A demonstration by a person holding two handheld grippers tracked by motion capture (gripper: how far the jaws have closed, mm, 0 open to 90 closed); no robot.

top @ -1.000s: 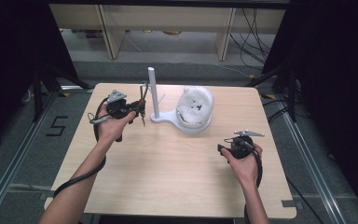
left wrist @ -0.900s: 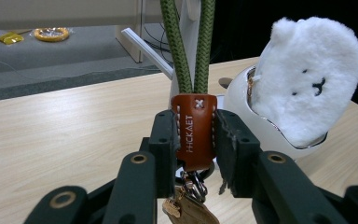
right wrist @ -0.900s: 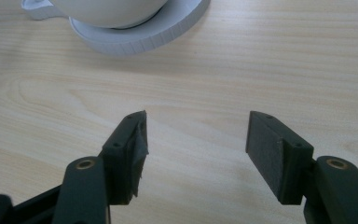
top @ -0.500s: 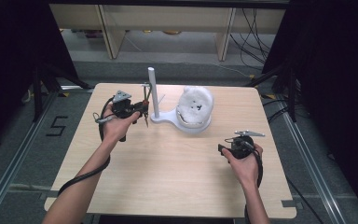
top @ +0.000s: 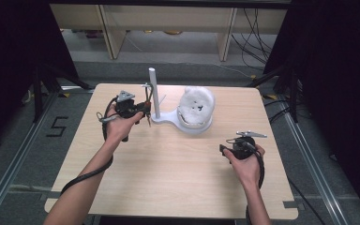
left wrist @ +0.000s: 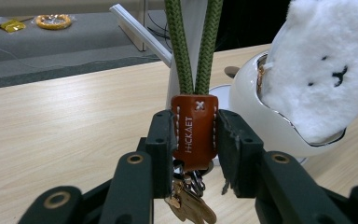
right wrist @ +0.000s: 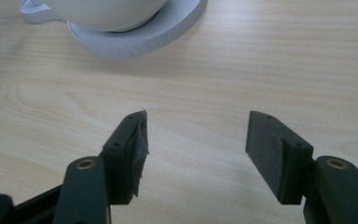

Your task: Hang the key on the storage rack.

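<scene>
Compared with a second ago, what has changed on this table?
Little. The left gripper sits by the white stand's post as before, but its jaws have just been opening: the brown leather key tag on its green cord sits between them, with a small gap on one side. The right gripper, jaws open over bare table, and the fluffy white toy stayed put.

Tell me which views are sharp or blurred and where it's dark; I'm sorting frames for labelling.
High view: table evenly lit, surroundings black, slightly soft. Left gripper view: leather tag crisp, background shelves soft. Right gripper view: wood grain sharp, white base cut off at the top.
</scene>
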